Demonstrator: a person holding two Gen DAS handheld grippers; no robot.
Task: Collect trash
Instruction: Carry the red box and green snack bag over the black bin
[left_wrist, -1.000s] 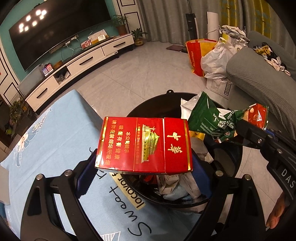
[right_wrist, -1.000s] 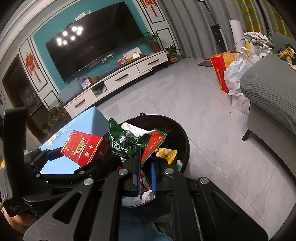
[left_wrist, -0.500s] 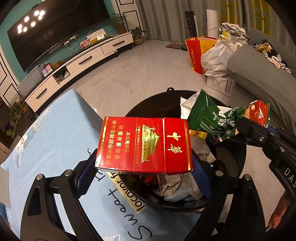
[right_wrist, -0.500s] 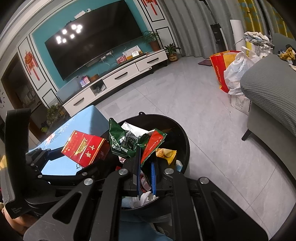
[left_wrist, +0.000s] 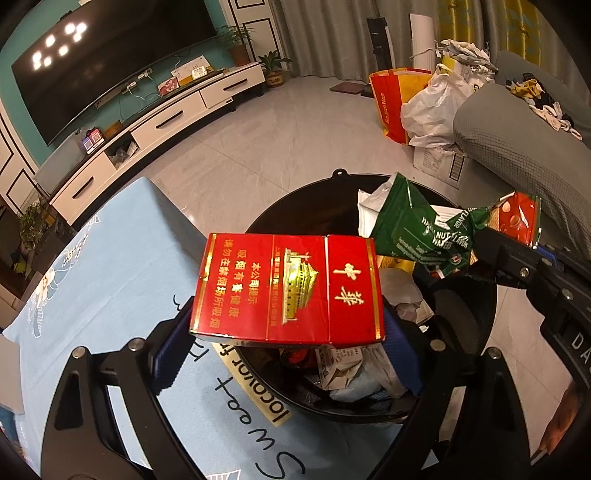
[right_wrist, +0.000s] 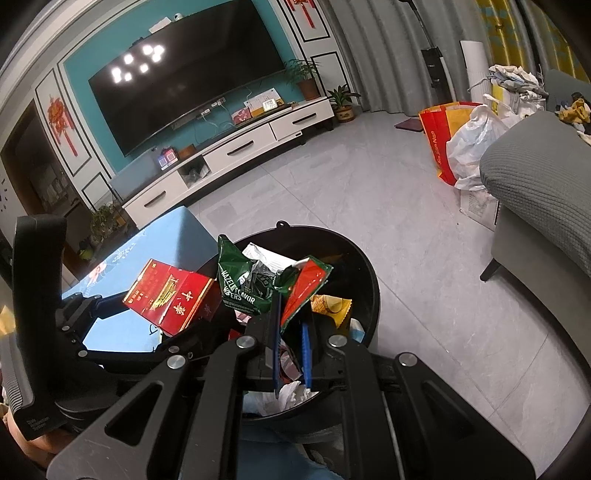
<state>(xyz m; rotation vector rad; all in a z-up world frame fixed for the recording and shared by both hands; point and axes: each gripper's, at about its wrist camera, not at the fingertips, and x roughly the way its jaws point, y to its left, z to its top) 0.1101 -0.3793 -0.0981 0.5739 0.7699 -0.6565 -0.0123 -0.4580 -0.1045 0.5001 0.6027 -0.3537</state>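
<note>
My left gripper is shut on a red cigarette carton with gold print, held flat over the near rim of a black round trash bin. The carton also shows in the right wrist view. My right gripper is shut on a crumpled green and red wafer wrapper, held over the bin. The wrapper shows in the left wrist view at the right. The bin holds paper and wrappers.
A table with a light blue cloth stands left of the bin. A grey sofa is at the right, bags behind it. A white TV cabinet lines the far wall. Grey tiled floor lies between.
Both grippers have lifted slightly over the bin, each with its load still held. The bin looks a little lower in both views.
</note>
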